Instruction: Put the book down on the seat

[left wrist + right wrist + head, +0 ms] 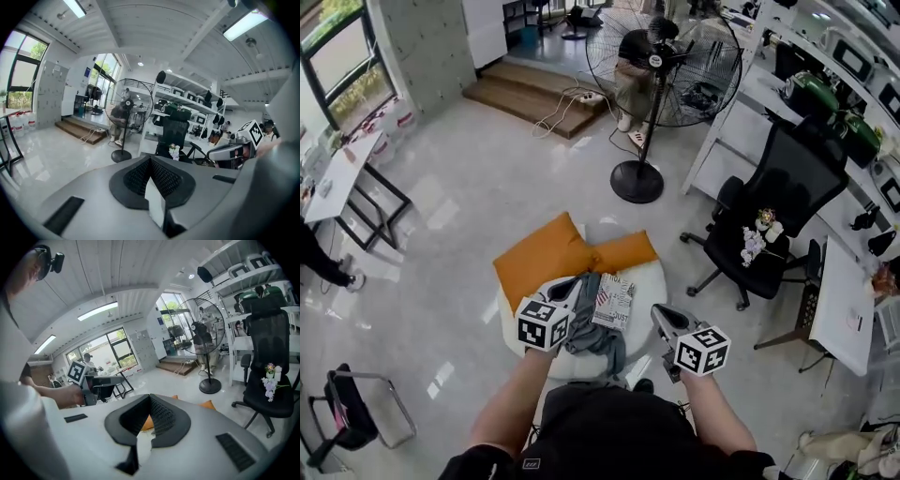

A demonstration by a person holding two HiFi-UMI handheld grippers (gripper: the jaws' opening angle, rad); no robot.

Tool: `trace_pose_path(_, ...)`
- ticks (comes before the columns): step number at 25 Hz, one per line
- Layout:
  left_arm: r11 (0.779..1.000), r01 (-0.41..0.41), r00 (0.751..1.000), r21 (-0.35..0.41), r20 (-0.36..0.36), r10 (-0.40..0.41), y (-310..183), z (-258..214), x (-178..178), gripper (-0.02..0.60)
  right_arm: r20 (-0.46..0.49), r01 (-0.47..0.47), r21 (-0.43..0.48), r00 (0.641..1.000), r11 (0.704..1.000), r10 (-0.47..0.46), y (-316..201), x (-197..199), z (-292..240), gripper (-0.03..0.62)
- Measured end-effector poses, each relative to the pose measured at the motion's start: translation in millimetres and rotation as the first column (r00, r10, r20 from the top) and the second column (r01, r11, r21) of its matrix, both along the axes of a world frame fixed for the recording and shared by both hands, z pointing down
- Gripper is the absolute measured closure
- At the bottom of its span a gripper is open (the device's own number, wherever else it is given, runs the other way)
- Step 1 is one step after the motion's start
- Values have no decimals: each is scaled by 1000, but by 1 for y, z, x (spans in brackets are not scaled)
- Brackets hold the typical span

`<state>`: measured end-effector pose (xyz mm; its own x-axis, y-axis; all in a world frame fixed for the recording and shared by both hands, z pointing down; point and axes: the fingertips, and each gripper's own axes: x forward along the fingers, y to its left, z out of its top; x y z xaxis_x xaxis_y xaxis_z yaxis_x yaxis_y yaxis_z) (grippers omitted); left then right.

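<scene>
A book (614, 300) with a patterned cover lies flat on the white round seat (653, 279), beside a crumpled grey cloth (592, 336). Two orange cushions (546, 258) cover the seat's far side. My left gripper (574, 286) hovers over the seat just left of the book, jaws shut and empty (150, 161). My right gripper (663, 316) hangs at the seat's right edge, apart from the book; its jaws meet at the tips with nothing held (150, 398). Between them a slice of orange cushion (145, 423) shows. Each gripper view shows the other gripper off to one side.
A tall standing fan (649, 84) stands beyond the seat. A black office chair (773, 211) with a small flower bundle is to the right, next to white desks (844, 300). A folding table (342, 178) stands left, wooden steps (534, 94) farther back, and a small chair (347, 417) near left.
</scene>
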<state>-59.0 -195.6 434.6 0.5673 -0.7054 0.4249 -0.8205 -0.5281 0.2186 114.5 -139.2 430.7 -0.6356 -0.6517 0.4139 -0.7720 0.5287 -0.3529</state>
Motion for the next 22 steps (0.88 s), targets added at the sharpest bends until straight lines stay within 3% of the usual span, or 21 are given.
trace_pose_path(4,999,33,999,28,-27,-33,12,-19,40,578,13,16,57,1000,998,-17,13,47,-23,580)
trace_pose_path(9,988,68,998,136,-2,-68,30,-51,84,578,17,35,135,999,990,-38,32,106,-41,580)
trace_pose_path(12,979,104,994,173,5,-107,44,-62,97,578,30,48,170,998,984,-54,39,130,-48,580)
trace_pose_path(19,970,181,982,161,18,-186,69,-57,115,577,39,76,212,996,974,-86,40,169,-61,580)
trace_pose_path(22,964,189,980,188,28,-197,71,-69,116,577,88,60,228,993,972,-81,31,175,-73,580)
